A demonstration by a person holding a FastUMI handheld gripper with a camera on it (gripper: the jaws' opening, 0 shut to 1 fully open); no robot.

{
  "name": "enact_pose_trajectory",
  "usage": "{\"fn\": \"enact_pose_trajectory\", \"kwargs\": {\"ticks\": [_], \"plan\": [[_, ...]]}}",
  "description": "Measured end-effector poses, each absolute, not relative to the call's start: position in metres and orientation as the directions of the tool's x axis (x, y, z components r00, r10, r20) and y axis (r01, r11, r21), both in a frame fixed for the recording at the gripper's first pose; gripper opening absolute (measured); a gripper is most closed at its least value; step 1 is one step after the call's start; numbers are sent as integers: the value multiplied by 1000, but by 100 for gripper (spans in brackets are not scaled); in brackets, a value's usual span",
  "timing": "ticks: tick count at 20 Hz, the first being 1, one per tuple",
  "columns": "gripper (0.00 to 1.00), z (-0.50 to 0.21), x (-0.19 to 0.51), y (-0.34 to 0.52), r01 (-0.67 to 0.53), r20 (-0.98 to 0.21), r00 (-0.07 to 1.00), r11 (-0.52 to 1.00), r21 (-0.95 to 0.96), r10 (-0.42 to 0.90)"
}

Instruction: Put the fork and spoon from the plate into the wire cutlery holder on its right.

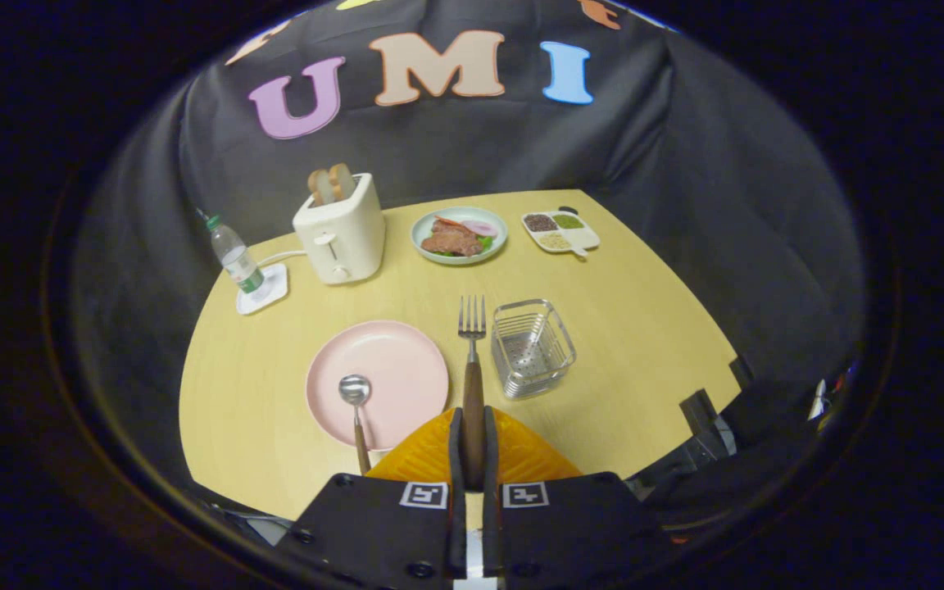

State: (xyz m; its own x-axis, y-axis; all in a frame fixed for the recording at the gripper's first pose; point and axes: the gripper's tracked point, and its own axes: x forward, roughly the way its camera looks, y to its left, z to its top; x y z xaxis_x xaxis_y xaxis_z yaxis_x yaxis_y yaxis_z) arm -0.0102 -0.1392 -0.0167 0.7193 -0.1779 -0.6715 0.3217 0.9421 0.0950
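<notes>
fork [472, 360] in closed gripper [472, 447], beside wire holder [532, 347]

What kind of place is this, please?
Probably a staged breakfast table in a recording booth: a toaster holding bread, a plate of food and a pink plate sit on a wooden table. The gripper is shut on a fork.

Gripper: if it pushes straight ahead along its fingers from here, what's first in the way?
The gripper is shut on the fork, tines forward. Ahead lies bare table, then probably the food plate; the wire cutlery holder sits just right of that line. Height unclear.
</notes>
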Motion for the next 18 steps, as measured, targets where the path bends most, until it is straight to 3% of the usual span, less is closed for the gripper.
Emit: {"fn": "enact_pose_trajectory", "kwargs": {"ticks": [6, 18], "plan": [[10, -27, -7, -165, 457, -762, 621, 875, 161, -184], [10, -70, 21, -173, 542, -901, 429, 816, 202, -62]]}}
